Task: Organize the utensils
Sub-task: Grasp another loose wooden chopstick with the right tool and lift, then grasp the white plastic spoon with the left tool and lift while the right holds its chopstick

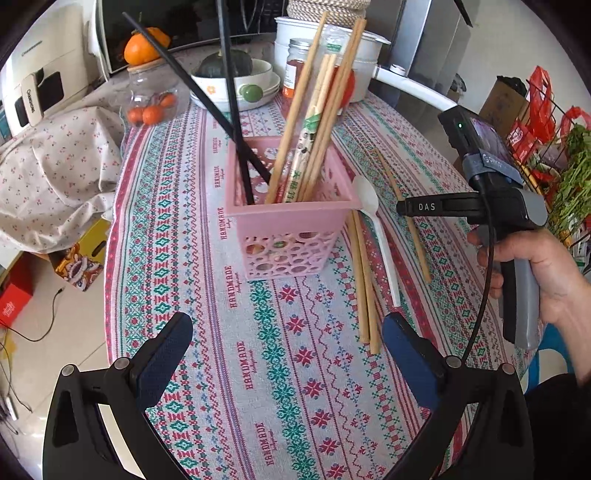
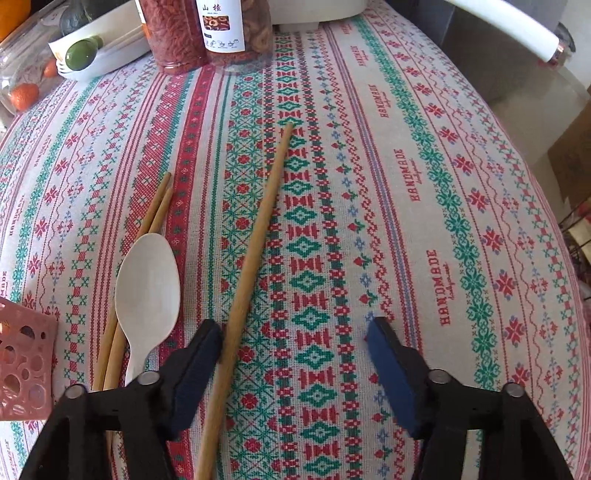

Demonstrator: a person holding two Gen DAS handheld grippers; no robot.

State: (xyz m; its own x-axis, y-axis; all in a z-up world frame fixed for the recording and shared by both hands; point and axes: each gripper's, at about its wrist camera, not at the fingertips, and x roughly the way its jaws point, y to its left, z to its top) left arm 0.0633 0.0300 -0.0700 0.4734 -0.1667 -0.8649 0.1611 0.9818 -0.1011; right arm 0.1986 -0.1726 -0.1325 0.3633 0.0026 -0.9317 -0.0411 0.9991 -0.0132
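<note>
A pink perforated basket [image 1: 291, 221] stands on the patterned tablecloth and holds several wooden chopsticks [image 1: 314, 122] and two black chopsticks [image 1: 229, 92]. Its corner shows in the right wrist view [image 2: 22, 369]. Right of it lie a pair of wooden chopsticks [image 1: 364, 280], a white spoon [image 1: 376, 229] and a single wooden chopstick [image 1: 406, 214]. My left gripper [image 1: 286, 354] is open and empty, in front of the basket. My right gripper [image 2: 295, 354] is open over the single chopstick [image 2: 255, 254], which lies against its left finger. The spoon [image 2: 147, 284] and the pair [image 2: 147, 221] lie to its left.
At the table's far end stand a bowl with a squash [image 1: 236, 81], a jar of oranges [image 1: 151, 96], food jars [image 2: 199, 29] and a white pot [image 1: 354, 48]. A floral cloth bundle [image 1: 55, 166] lies left. Shelves with bags and greens [image 1: 554, 155] stand right.
</note>
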